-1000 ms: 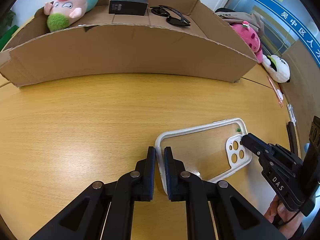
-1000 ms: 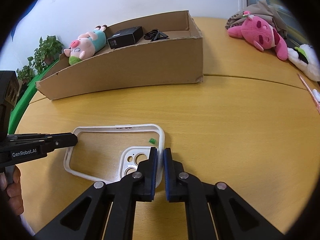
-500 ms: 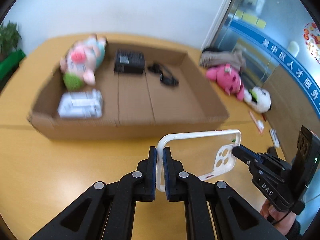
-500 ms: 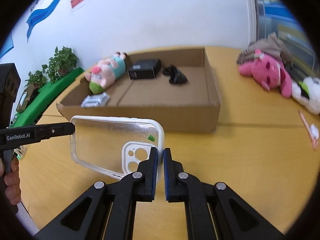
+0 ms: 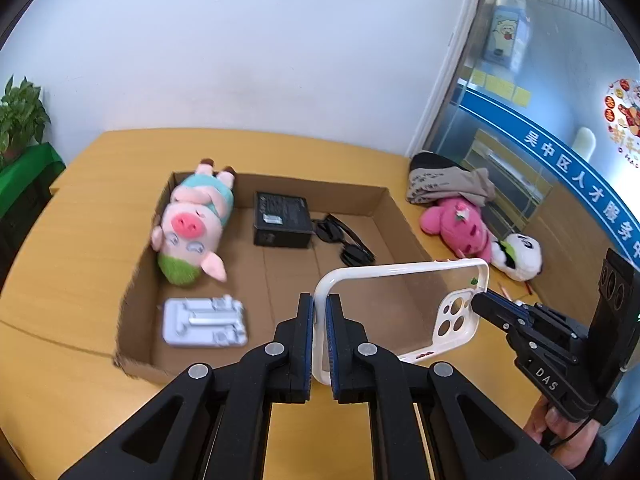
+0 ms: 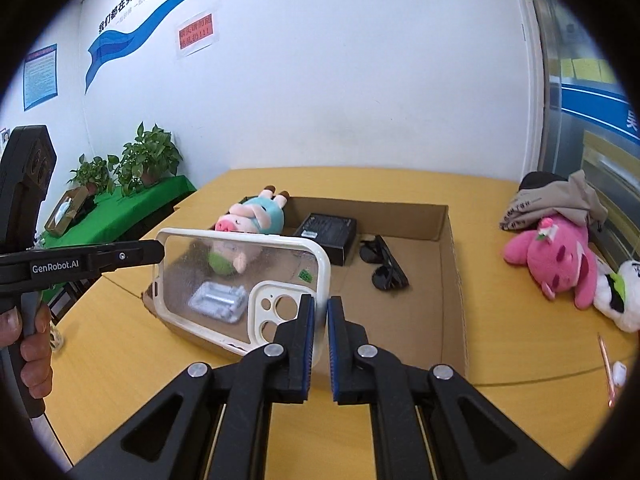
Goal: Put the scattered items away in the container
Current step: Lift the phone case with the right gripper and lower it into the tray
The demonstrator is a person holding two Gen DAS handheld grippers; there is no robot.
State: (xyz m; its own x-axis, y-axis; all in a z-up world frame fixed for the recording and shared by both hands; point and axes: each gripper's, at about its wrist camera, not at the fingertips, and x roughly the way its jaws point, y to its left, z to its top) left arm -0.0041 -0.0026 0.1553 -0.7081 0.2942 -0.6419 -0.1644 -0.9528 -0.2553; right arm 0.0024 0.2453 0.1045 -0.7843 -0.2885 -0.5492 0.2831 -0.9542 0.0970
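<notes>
A clear phone case (image 5: 400, 300) with a white rim hangs in the air over the near part of the cardboard box (image 5: 136, 308). My left gripper (image 5: 319, 312) is shut on the case's plain short end. My right gripper (image 5: 478, 304) is shut on the end with the camera cutout. In the right wrist view the case (image 6: 240, 280) stretches from my right gripper (image 6: 320, 312) to the left gripper (image 6: 160, 250), above the box (image 6: 454, 280). Inside the box lie a pig plush (image 5: 192, 232), a black packet (image 5: 282, 224), sunglasses (image 5: 344, 240) and a silver moulded tray (image 5: 204, 322).
To the right of the box, a pink plush (image 5: 456, 228), a panda plush (image 5: 518, 256) and a grey cloth (image 5: 448, 184) lie on the wooden table (image 5: 80, 240). A pen (image 6: 606, 364) lies at the right edge. Potted plants (image 6: 148, 160) stand beyond the table's left side.
Both grippers have lifted the phone case off the table and carried it up and toward the box. The inside of the box has come into view below it.
</notes>
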